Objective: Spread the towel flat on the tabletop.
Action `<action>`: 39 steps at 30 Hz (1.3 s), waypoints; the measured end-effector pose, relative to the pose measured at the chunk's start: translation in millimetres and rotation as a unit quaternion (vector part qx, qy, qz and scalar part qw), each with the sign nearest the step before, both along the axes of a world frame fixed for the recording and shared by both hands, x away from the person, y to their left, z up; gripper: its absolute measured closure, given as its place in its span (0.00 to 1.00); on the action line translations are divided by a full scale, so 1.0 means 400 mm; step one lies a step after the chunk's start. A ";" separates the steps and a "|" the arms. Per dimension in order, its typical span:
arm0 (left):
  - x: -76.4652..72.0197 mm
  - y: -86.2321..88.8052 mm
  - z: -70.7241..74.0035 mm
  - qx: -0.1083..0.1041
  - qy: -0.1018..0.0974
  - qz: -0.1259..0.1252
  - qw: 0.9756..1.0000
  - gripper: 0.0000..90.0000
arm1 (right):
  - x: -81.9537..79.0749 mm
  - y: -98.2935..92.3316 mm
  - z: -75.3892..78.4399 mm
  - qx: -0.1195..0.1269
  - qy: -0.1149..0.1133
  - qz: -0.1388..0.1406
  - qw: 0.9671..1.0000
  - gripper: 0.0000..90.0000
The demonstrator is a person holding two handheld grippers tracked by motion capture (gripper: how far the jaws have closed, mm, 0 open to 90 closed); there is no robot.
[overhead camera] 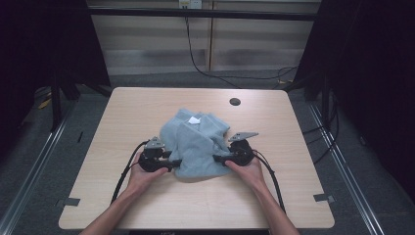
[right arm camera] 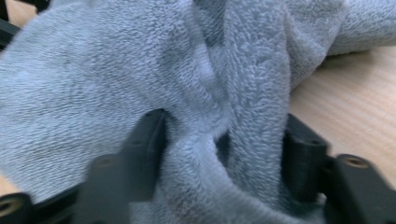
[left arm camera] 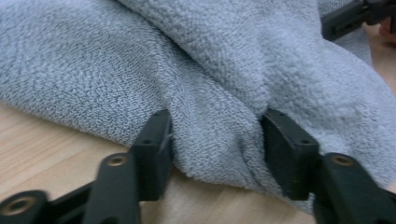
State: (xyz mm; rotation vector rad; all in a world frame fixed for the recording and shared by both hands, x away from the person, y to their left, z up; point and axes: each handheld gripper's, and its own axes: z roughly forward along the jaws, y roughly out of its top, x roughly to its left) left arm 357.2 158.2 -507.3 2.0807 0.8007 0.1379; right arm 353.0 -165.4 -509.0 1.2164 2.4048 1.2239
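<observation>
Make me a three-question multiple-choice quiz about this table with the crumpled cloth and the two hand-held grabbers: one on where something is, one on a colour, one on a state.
1. Where does the towel lie on the table?
A. near the middle
B. at the far left corner
C. hanging off the right edge

2. What colour is the towel?
A. red
B. pale grey-blue
C. yellow

3. How does the towel lie?
A. folded flat
B. rolled into a tube
C. crumpled in a heap

Answers:
1 A: the high view shows it near the middle, between the left gripper and the right gripper.
2 B: all three views show pale grey-blue terry cloth.
3 C: folds bunch up, with cloth between each gripper's jaws.
</observation>
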 end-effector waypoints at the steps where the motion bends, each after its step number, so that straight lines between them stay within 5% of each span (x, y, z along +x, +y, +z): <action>1: -0.001 -0.001 0.002 0.002 0.001 -0.003 1.000 0.54 | 0.000 0.000 0.000 0.000 0.000 0.000 1.000 0.55; 4: -0.007 -0.004 0.005 0.012 -0.003 -0.013 1.000 0.62 | -0.017 0.002 0.000 -0.006 -0.006 0.005 1.000 0.74; 7: -0.032 0.000 0.004 0.016 -0.008 -0.024 1.000 0.66 | -0.037 0.008 0.003 -0.014 -0.007 0.006 1.000 0.81; 13: -0.089 0.012 0.008 0.015 0.002 -0.044 0.999 0.67 | -0.086 0.006 0.010 -0.025 -0.011 0.034 0.999 0.82; 20: -0.187 0.028 0.015 0.006 0.027 -0.076 0.997 0.66 | -0.204 -0.010 0.016 -0.011 0.003 0.057 0.998 0.79; 22: -0.233 0.029 0.027 0.014 0.037 -0.094 0.995 0.63 | -0.256 -0.014 0.023 -0.010 0.006 0.065 0.998 0.73; 26: -0.265 0.033 0.043 0.010 0.034 -0.121 0.992 0.57 | -0.300 -0.026 0.040 -0.006 -0.002 0.070 0.998 0.61; 30: -0.248 0.041 0.064 -0.012 0.033 -0.113 0.993 0.48 | -0.284 -0.064 0.077 0.032 -0.021 0.046 0.998 0.53; 33: -0.210 0.042 0.108 -0.042 -0.011 -0.092 0.995 0.42 | -0.245 -0.071 0.124 0.053 -0.044 0.025 0.997 0.50; 35: -0.179 0.034 0.121 -0.045 -0.022 -0.072 0.996 0.43 | -0.216 -0.057 0.146 0.059 -0.054 0.024 0.997 0.50; 39: -0.118 0.020 0.099 -0.050 -0.015 -0.038 0.998 0.49 | -0.162 -0.011 0.156 0.047 -0.049 0.040 0.997 0.51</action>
